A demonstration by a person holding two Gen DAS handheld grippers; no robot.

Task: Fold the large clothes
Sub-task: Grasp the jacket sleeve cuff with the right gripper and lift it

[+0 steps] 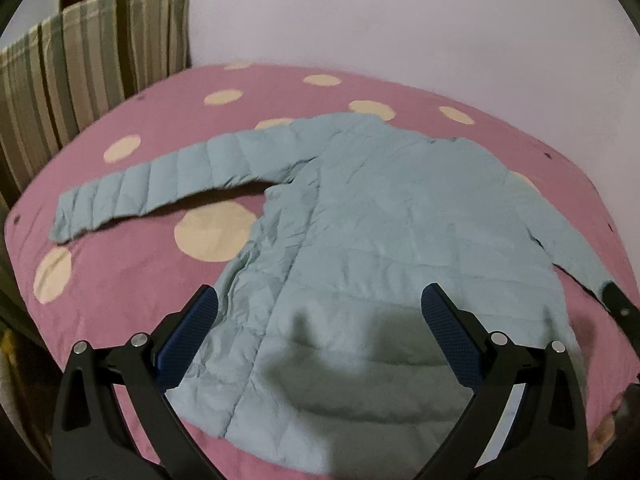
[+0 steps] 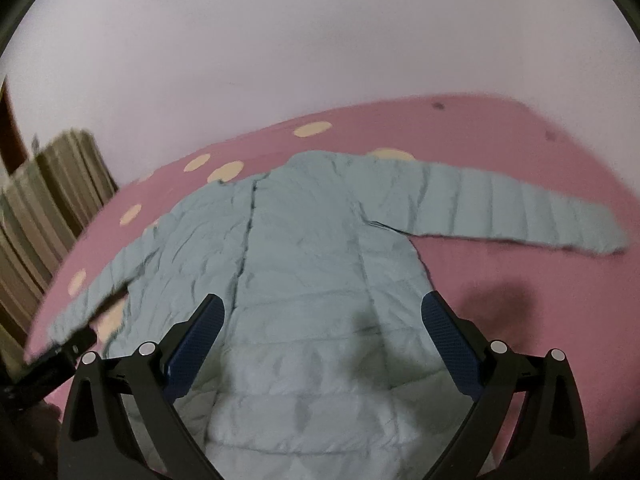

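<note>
Quilted pale-blue jacket (image 1: 360, 216) lies flat on the pink spotted bed (image 1: 132, 280), sleeves toward 9 and 3 o'clock; left claw (image 1: 320, 328) and right claw (image 2: 322, 334), both released and empty above the hem, risk pinching only the slippery top layer.

I've got a pink bedspread (image 1: 132, 280) filling the bed, dotted with big cream circles (image 1: 216, 232), most of them toward the left and far side. Behind it I see a plain pale wall (image 1: 400, 12). At the far left, striped fabric in beige and grey-green (image 1: 84, 68) hangs in upright folds beside the bed, blurred in the right wrist view.
</note>
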